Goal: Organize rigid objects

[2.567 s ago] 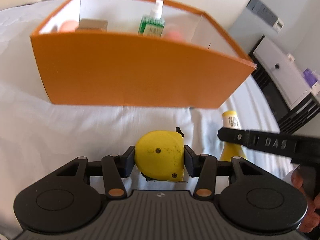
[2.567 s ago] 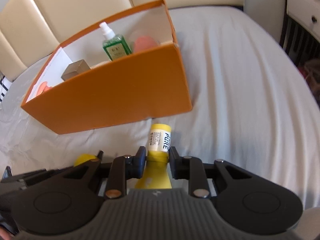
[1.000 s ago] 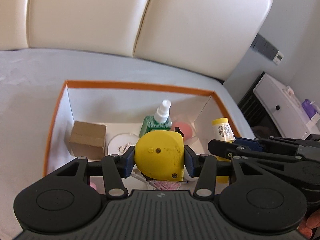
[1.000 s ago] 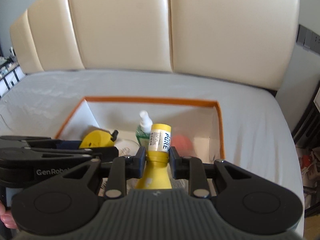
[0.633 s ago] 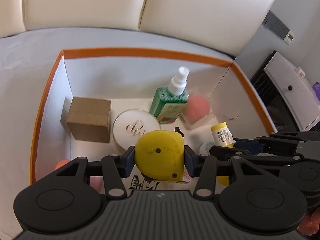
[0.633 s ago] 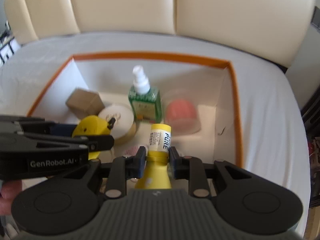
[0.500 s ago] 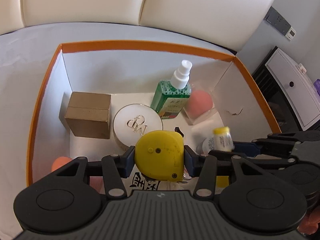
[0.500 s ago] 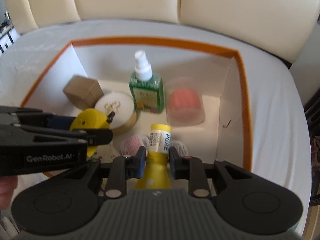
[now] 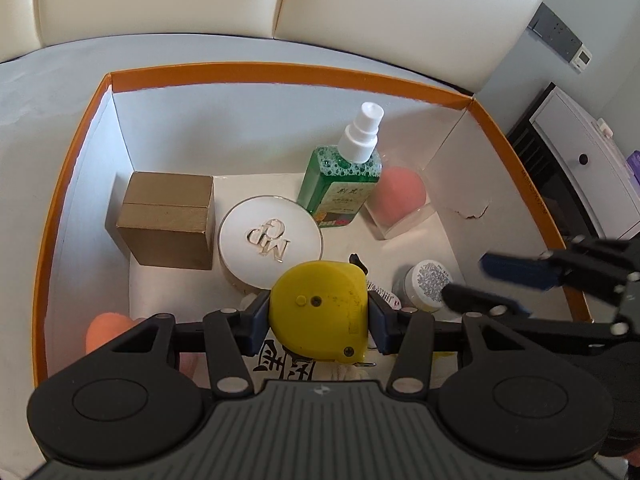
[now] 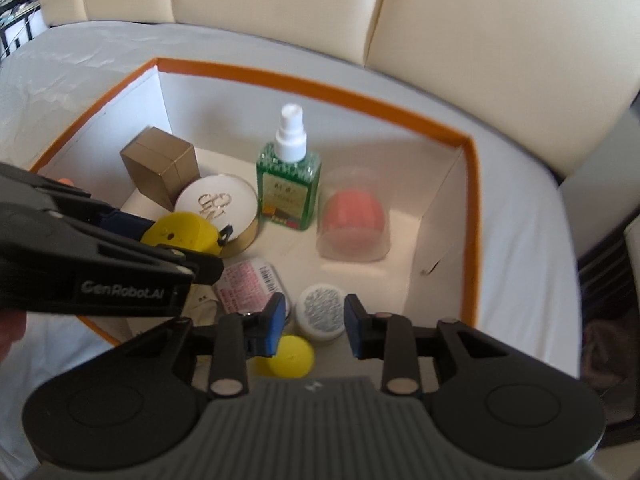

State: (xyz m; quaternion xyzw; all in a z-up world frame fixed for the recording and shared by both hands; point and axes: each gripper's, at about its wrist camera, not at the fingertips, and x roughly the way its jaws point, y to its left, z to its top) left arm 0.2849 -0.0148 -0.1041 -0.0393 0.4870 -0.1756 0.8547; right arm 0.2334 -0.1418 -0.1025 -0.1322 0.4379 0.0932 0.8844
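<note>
My left gripper is shut on a yellow tape measure and holds it above the open orange box. The tape measure also shows in the right wrist view. My right gripper is open and empty over the box's near right corner. The yellow bottle it held now lies on the box floor just below its fingers, partly hidden by the left fingertip.
In the box are a green spray bottle, a gold cube box, a round white compact, a pink sponge in a clear case, a small white jar and sachets. White bedding surrounds it.
Both grippers rose from the bed and moved over the box. In the last half second my right gripper opened and dropped the yellow bottle into the box. The left still grips the tape measure.
</note>
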